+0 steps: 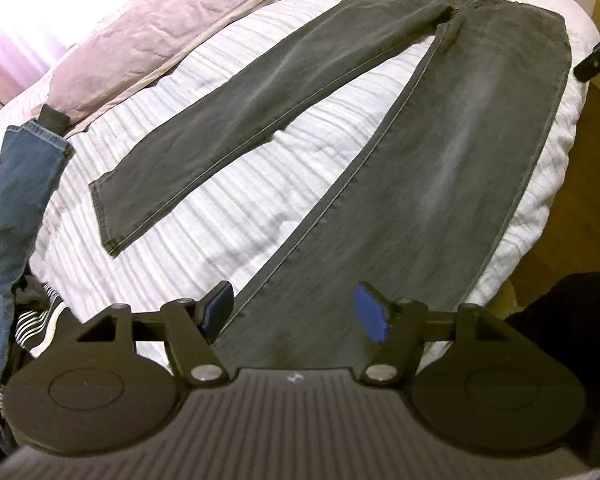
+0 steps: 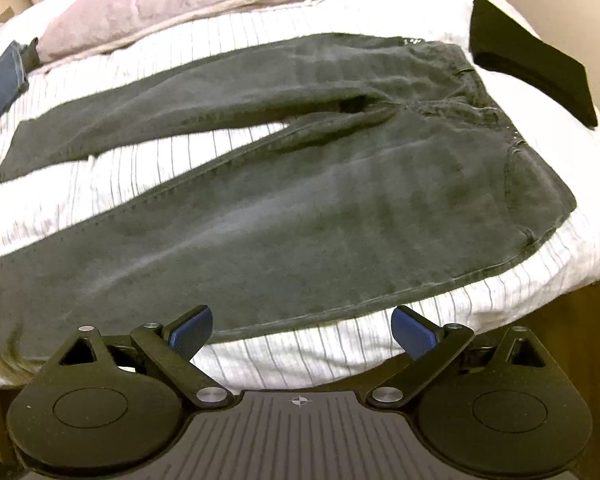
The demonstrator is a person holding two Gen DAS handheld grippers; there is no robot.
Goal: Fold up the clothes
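Grey jeans [image 1: 380, 128] spread flat on the striped bed [image 1: 204, 216], legs splayed apart — laid out ready for folding. Left hand-held gripper [image 1: 296, 312] wide open over the near leg's hem, holding nothing. Right hand-held gripper [image 2: 302, 332] likewise agape and empty — poised by the hip edge.

Ahead of my left claw [image 1: 294, 308] I see a striped sheet [image 1: 220, 220], a pink pillow [image 1: 140, 48] far ahead-left, and floor [image 1: 580, 208] right.
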